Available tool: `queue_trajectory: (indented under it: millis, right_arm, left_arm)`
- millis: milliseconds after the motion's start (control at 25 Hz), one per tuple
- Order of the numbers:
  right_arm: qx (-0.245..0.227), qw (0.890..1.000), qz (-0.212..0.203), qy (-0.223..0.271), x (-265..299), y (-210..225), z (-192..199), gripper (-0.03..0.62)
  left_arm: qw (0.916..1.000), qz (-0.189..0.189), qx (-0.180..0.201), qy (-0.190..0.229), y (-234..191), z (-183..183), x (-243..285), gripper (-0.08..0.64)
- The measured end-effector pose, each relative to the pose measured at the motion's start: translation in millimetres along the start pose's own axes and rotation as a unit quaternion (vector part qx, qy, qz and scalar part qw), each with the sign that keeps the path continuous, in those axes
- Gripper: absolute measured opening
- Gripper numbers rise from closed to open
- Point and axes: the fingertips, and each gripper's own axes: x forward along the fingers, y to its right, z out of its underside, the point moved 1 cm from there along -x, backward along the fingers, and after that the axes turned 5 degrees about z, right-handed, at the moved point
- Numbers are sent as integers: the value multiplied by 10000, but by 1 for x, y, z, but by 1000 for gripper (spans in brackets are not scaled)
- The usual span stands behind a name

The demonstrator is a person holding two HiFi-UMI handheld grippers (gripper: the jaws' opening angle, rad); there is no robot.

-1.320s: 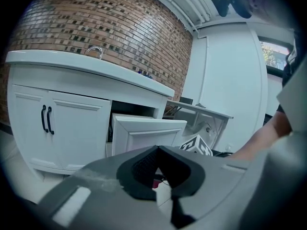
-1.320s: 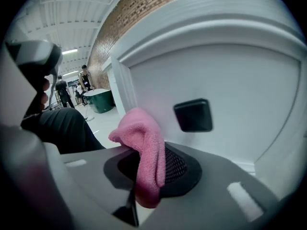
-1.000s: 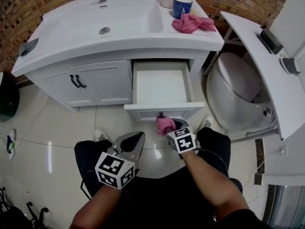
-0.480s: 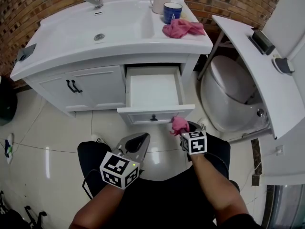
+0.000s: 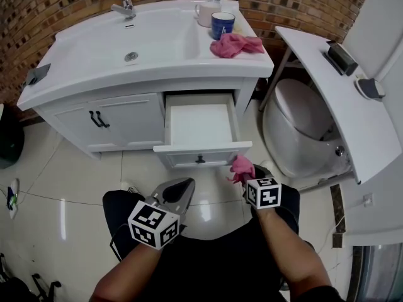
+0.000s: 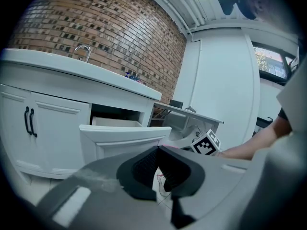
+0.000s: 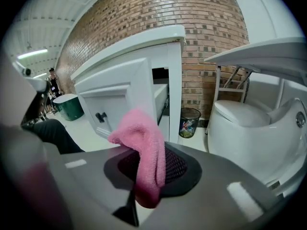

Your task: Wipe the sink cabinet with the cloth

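The left claw fills the lower part of the view. Its grey jaws are closed together, the ribbed black pads meet, and nothing is between them. Beyond it stands the white sink cabinet, with two black bar handles on its doors and a white drawer pulled open. A curved chrome tap rises from the white basin surface before a red brick wall. At right is the right claw's black-and-white marker cube, with a bare forearm behind it.
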Motion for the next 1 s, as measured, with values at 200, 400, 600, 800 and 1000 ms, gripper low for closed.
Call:
queue_trajectory:
  millis: [200,400,600,800,1000]
  right_arm:
    - [327,9984,-416,183,-36,-24,-21,78]
    - [884,9848,-1250,817,-99,-63,-72,78]
    - [765,9713,-1691,1490,-192,-86,-108,78]
    - [485,9703,-1541,1799,-240,-97,-97,78]
    - [493,9674,-1407,2048,-252,-89,-92,78]
  left_arm:
    - [9999,-108,45,36,-4,-13,-25,6]
    - [9986,-145,365,360,11,-43,-58,6]
    - [9975,-64,441,556,38,-53,-89,6]
    - [9971,-289,332,616,31,-44,-108,6]
    - [9965,-381,244,706,24,-47,-112,6]
